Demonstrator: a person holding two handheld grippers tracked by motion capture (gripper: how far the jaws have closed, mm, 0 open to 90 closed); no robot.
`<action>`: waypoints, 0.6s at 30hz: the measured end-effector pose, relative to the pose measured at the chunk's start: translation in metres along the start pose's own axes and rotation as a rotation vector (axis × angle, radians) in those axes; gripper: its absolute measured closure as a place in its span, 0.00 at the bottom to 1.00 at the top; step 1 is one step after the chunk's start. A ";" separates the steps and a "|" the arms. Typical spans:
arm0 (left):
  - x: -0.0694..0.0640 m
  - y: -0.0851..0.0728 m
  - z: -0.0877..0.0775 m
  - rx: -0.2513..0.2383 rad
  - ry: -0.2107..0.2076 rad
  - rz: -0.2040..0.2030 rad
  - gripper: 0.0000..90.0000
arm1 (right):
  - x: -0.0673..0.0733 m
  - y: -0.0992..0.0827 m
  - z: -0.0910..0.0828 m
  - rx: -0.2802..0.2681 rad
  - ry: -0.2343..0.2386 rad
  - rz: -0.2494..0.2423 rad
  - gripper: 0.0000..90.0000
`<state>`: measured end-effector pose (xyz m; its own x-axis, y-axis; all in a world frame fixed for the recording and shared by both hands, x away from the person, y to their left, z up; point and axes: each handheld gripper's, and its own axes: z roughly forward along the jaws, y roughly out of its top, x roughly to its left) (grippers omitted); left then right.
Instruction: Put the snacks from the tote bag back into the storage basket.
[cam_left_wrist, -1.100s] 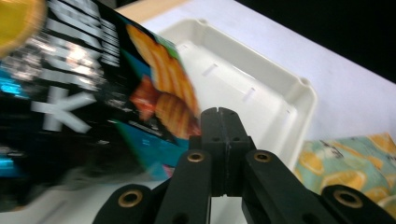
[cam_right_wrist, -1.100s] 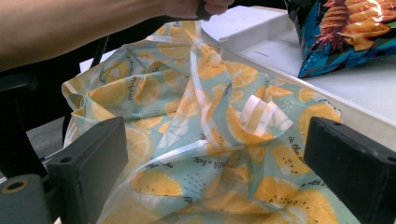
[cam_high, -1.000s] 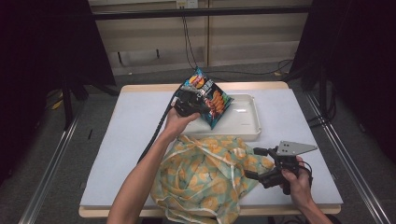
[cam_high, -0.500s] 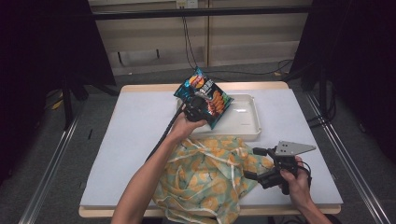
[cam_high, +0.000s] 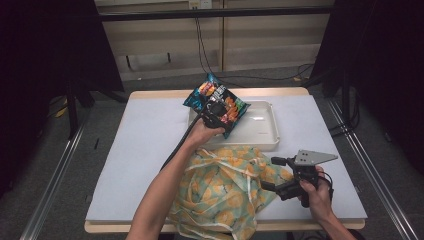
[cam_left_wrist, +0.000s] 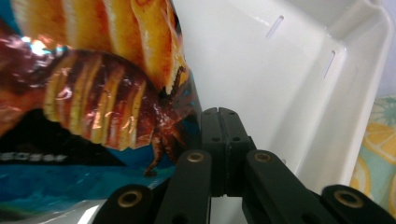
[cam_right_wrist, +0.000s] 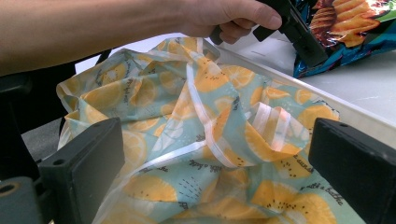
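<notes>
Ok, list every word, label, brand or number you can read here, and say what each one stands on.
Chip bag: white lettering on a dark band in the left gripper view, too blurred to read; no brand legible.
Lemon-print cloth bag: small cursive script repeated on the fabric, possibly "milk & butter" near the right edge; too small to be sure.
White tray: no text.

Glossy blue-and-orange foil crisp bag (cam_high: 220, 101), tilted, lifted over the white plastic tray's (cam_high: 265, 131) left end, far centre, crinkled lemon-print cloth bag (cam_high: 225, 187) lying near
</notes>
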<state>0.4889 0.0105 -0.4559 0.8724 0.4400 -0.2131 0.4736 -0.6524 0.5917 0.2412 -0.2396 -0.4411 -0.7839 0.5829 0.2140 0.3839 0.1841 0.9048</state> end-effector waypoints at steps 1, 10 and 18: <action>0.000 -0.001 -0.001 -0.002 0.001 0.000 1.00 | 0.000 0.000 0.001 0.001 0.001 0.001 0.03; 0.009 -0.009 -0.005 0.010 0.001 -0.029 1.00 | 0.000 -0.003 0.002 0.013 0.011 -0.005 0.03; 0.017 -0.017 -0.013 0.012 0.011 -0.049 1.00 | 0.000 -0.004 0.000 0.011 0.005 -0.002 0.03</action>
<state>0.4943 0.0373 -0.4594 0.8468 0.4784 -0.2327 0.5171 -0.6373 0.5713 0.2395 -0.2405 -0.4446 -0.7872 0.5784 0.2140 0.3876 0.1941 0.9011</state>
